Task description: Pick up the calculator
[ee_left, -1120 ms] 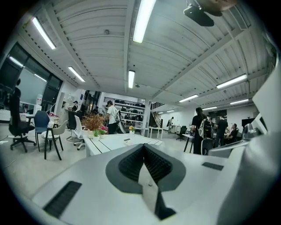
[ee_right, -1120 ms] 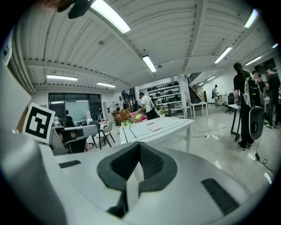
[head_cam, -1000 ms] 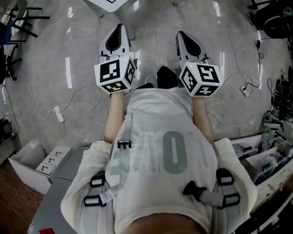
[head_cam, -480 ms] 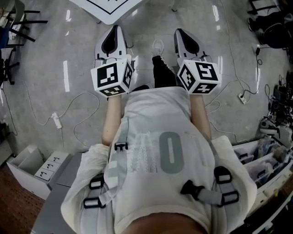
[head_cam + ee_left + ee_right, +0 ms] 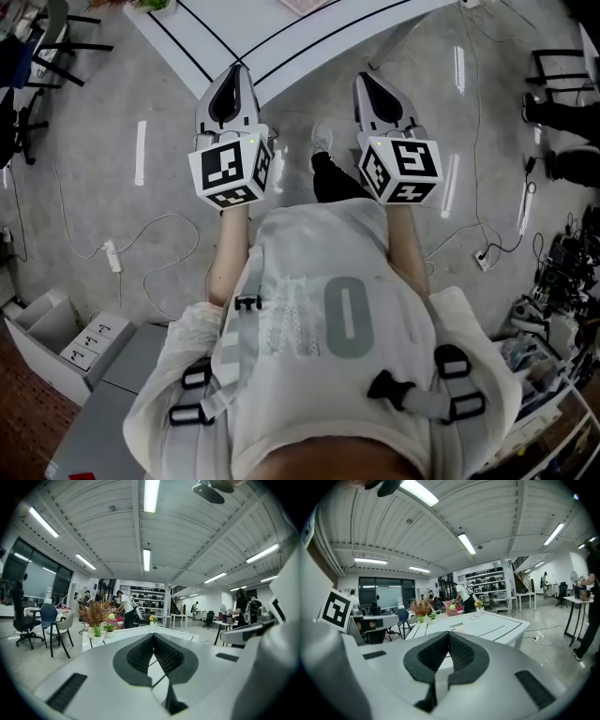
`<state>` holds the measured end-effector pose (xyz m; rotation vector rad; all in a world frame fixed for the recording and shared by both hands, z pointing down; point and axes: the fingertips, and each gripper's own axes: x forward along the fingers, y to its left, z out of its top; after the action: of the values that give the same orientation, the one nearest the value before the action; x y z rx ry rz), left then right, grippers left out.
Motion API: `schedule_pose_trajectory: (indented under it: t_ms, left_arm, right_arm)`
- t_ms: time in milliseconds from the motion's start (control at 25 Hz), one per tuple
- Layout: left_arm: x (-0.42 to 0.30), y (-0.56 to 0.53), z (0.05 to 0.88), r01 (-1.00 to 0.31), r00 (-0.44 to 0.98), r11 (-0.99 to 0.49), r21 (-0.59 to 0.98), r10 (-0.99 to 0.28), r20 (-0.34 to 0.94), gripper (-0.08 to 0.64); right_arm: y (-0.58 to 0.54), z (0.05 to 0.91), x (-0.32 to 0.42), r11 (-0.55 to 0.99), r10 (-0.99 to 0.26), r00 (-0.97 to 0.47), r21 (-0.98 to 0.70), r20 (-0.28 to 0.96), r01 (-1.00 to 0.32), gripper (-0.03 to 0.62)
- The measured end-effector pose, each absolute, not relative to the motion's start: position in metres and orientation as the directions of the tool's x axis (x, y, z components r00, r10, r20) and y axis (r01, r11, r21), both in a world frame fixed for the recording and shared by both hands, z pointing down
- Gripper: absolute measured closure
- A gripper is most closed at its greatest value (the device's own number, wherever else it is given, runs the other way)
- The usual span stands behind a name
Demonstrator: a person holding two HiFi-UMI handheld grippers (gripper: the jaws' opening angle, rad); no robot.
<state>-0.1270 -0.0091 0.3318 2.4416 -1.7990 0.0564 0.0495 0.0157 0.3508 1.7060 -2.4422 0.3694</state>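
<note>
Head view: jaws closed and empty on my left gripper point(image 5: 233, 71) and right gripper point(image 5: 365, 80). Calculator unseen; I'd pinch its light, stiff sides.

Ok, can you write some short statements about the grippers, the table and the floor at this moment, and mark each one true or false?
1. The left gripper has its jaws together with nothing between them. True.
2. The right gripper has its jaws wide apart. False: they are together and empty.
3. A white table with black lines stands ahead of both grippers. True.
4. The floor has no cables on it. False: white cables lie on the grey floor.
5. Potted plants stand on the table. True.
</note>
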Motion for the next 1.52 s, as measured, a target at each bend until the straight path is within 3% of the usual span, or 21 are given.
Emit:
schedule_pose_trajectory:
  t_ms: [280,640,1520]
  left_arm:
    - [-0.098,-0.141,0.302,-0.972,0.233,-0.229,0.058,-0.97,0.073,0.54]
    - [-0.073,-0.231,0.31,-0.981,0.192,-0.188,0.053,-0.977,0.09,0.54]
    - [-0.034,-0.218,0.274,-0.98,0.189,-0.19,-0.051,-0.982,0.024,0.54]
  right_arm:
    - [-0.116,0.329,0.094,0.366,-0.891,-0.384,-0.12,0.243,-0.923,0.584]
    - [-0.214,0.336,0.126,0.395,-0.878,-0.415,-0.129,0.237,-0.909,0.584]
    - [-0.218,0.314,0.152,0.427,-0.885,-0.441,-0.115,0.151,-0.897,0.584]
